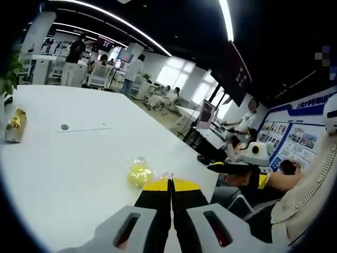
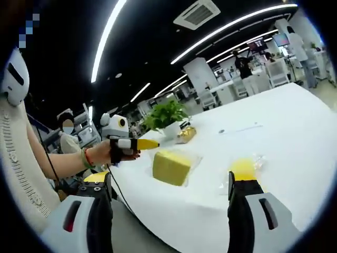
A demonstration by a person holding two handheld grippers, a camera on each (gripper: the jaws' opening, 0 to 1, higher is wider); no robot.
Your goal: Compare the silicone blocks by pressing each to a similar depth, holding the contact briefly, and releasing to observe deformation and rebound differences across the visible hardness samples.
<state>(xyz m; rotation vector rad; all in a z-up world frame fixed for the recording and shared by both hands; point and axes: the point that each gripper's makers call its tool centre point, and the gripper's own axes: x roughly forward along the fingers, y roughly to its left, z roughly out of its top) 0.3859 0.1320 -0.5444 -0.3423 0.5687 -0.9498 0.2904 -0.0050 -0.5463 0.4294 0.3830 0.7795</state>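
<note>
Left tongs [image 1: 170, 182] closed tight, yellow tips pressed together with nothing between, hovering over the white worktop [image 1: 68, 158]. Just beyond those tips, a small yellow silicone block [image 1: 139, 173] in clear wrap, resting on the worktop. Farther off, a gold-wrapped item [image 1: 15, 124] near the worktop's far left edge, beside a green plant [image 1: 9, 74].

Right tongs [image 2: 174, 197] spread wide, empty, black fingers [image 2: 239, 203] rising from the bottom of the right gripper view. Touching or just behind the right finger, the small yellow silicone block [image 2: 243, 167]. Between the jaws and a little beyond, a larger pale yellow block [image 2: 171, 166] in clear wrap, near the worktop's edge. Left of it, the left tongs [image 2: 150, 143] held in a hand [image 2: 113, 153], off the worktop. Beyond, the potted plant [image 2: 166, 117] and gold-wrapped item [image 2: 185, 134].
</note>
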